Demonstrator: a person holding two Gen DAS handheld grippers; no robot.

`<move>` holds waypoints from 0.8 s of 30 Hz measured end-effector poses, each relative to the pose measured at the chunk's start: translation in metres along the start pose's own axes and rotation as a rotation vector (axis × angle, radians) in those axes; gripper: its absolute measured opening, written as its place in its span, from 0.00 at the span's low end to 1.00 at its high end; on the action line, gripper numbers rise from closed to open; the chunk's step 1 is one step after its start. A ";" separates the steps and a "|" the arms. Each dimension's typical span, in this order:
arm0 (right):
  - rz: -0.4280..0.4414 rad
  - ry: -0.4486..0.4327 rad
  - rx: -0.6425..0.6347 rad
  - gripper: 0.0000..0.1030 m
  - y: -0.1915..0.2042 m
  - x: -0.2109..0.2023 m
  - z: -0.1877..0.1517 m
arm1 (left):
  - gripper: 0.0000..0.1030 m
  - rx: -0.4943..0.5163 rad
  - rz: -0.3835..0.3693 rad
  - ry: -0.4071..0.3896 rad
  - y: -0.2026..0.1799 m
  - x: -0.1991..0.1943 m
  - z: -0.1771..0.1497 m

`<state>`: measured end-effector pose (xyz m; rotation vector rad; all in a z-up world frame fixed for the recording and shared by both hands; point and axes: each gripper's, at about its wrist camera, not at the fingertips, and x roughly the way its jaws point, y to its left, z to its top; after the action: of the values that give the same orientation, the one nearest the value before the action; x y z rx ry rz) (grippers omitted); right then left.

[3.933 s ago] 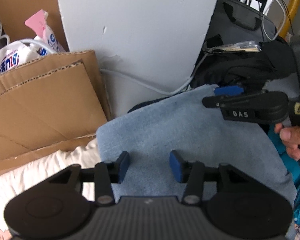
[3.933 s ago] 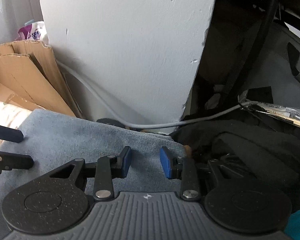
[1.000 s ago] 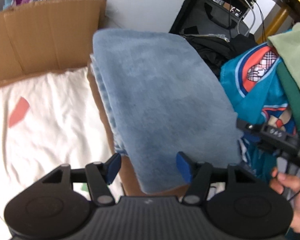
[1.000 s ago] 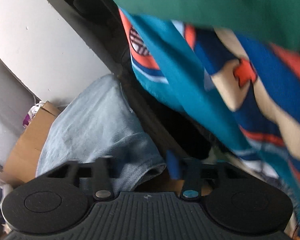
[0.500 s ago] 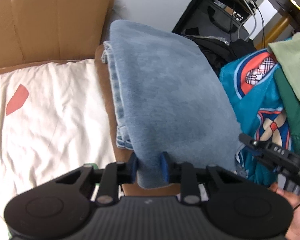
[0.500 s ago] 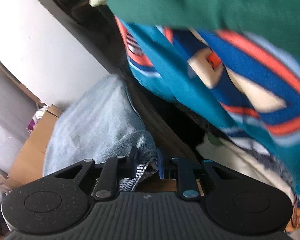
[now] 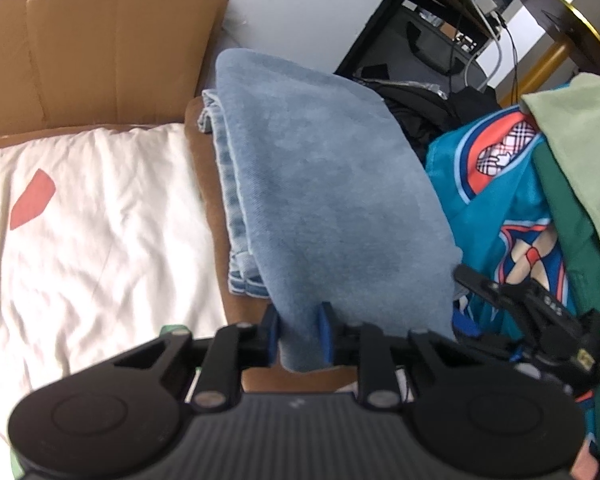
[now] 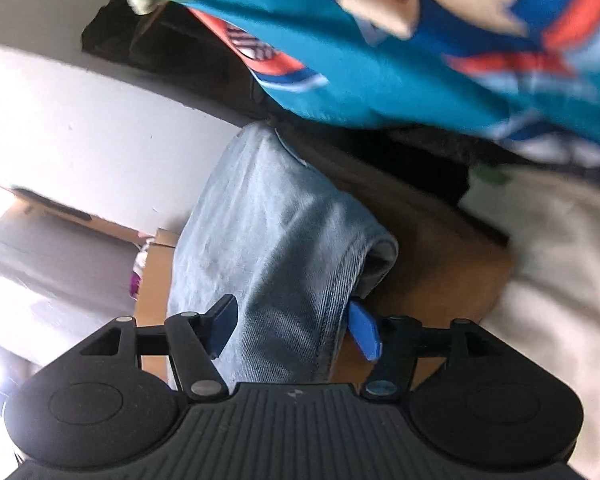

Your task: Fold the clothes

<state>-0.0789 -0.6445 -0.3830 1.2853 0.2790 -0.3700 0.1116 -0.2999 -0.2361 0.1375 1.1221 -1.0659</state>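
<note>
While left gripper [image 7: 299, 334] pinches near hem of jeans [image 7: 324, 200], right gripper [image 8: 296, 326] has just been opening; jaws now apart, near right corner of fold between them, pads not pressing. Jeans lie folded on brown surface [image 7: 212, 216], between white sheet [image 7: 100, 232] and teal shirt [image 7: 496, 200]. Long axis runs straight away from both grippers toward wall [image 7: 300, 8]. Left gripper at near edge, closer to sheet; right gripper just beside it, at shirt side. Judgement: both equally near; left alone holds cloth, so next pull or lift falls to left.
</note>
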 end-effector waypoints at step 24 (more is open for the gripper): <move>0.083 0.136 0.006 0.26 -0.014 0.001 -0.018 | 0.14 0.050 0.068 0.048 0.004 -0.014 0.001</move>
<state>-0.0840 -0.6302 -0.4005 1.3256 0.3382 -0.2130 0.1149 -0.2897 -0.2267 0.2408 1.1270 -1.0351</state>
